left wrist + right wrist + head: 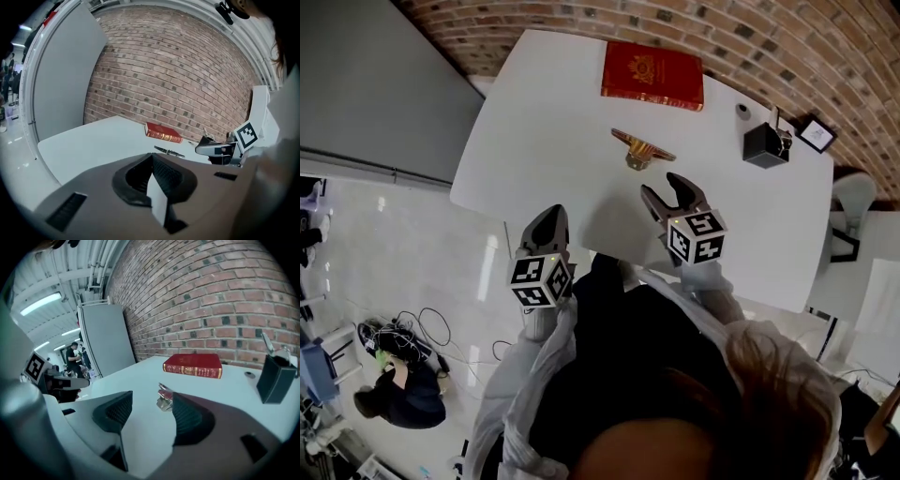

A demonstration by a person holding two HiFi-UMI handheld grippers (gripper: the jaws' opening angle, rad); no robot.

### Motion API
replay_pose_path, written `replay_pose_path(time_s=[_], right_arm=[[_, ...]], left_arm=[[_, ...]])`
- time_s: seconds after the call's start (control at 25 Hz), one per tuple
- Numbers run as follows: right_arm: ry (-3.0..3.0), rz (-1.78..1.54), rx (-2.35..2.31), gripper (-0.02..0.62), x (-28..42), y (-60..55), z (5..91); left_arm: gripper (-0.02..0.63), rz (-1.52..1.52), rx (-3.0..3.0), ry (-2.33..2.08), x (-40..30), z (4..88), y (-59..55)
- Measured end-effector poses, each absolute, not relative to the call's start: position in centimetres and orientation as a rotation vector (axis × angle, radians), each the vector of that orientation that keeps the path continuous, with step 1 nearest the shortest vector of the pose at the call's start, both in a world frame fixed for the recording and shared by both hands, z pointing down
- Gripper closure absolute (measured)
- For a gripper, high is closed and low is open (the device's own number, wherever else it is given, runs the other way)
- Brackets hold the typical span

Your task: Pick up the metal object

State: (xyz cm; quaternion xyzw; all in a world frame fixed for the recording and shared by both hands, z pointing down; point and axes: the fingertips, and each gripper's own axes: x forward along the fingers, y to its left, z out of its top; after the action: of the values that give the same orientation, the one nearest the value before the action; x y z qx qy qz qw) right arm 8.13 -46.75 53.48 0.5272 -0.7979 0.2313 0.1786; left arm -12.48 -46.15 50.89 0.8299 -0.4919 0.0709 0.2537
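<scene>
Metal object [642, 150] seen untouched on desk [534, 122], near right hand-held gripper [664, 192], jaws held wide apart, empty; left hand-held gripper [549, 217] clenched, empty.

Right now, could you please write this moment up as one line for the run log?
phase: pre-grasp | right hand-held gripper: open, short of metal object | left hand-held gripper: shut, empty | metal object: on white table, untouched

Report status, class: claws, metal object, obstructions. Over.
Left claw shut, empty. Right claw open, short of metal object. Nothing between them. Red book beyond, apart.
</scene>
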Motion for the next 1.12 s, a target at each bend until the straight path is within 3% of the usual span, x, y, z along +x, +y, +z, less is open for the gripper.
replay_pose_path(time_s=[0.6,0.92,1.12], right_arm=[[-2.029,0.255,1.262,0.345,6.8,-52.7,58.6],[-1.85,-0.013,1.165,0.421,7.2,-53.9,60.2],[-1.752,-0.124,1.119,0.516,7.1,-54.3,60.8]], left_arm=[[0.591,0.251,2.233,-1.258,-13.1,54.9,-50.4],[0.591,0.242,2.221,-1.237,-13.5,56.0,-50.9],[0.592,0.233,2.21,-1.238,-14.1,56.6,-50.5]])
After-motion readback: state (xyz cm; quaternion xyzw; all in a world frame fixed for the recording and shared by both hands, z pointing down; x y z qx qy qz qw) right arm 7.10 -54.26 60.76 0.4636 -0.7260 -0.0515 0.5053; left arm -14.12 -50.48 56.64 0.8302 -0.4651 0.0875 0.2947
